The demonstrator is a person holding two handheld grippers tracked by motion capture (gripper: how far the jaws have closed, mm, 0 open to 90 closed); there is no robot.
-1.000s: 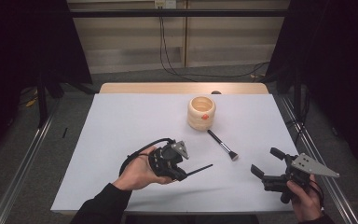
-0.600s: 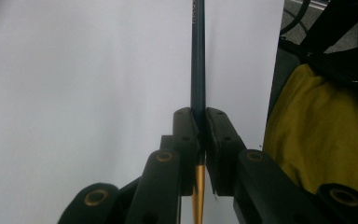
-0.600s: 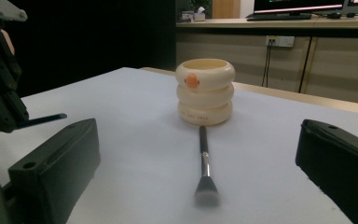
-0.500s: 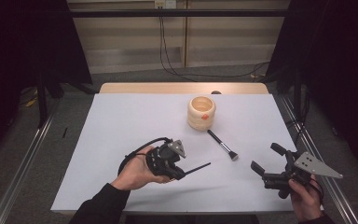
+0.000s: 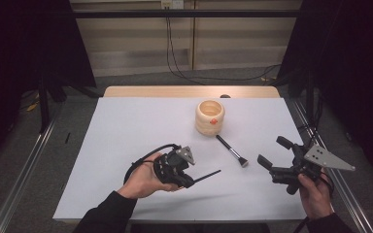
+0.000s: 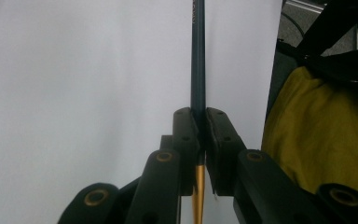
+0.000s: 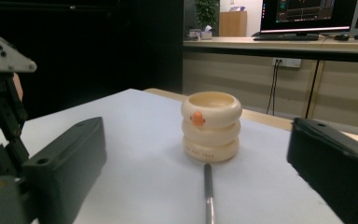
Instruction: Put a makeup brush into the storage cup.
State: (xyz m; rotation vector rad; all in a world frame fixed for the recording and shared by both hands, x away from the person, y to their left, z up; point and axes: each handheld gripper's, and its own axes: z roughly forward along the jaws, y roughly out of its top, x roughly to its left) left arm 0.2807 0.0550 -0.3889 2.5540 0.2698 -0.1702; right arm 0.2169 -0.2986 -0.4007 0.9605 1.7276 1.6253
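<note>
Our left tool (image 5: 190, 180) is clamped on a thin dark stick (image 6: 197, 60) with a golden end, just above the matte white tabletop (image 5: 126, 126). Our right tool (image 5: 274, 153) gapes wide, its jaws lately closing a little with nothing between them, facing the ribbed cream cup (image 7: 211, 126) and a slim black brush (image 5: 232, 151).

Overall light: the high view is bright on the white sheet-covered table (image 5: 126, 126) and dark around it, the side areas nearly black.
Source: light seems to fall from above; the sheet is evenly lit with no hard glare.
Shadows: soft and short, a faint one under the cream ringed wooden cup (image 5: 210, 117) and beside the black-handled makeup brush (image 5: 232, 151) lying near it.
Left gripper view: the sheet looks washed out and greyish; the close black jaws are dim and slightly soft, and the thin dark stick (image 6: 197, 56) between them is sharper.
Right gripper view: the cup (image 7: 211, 125) is in focus; the near black jaws are blurred and the background is dim.
</note>
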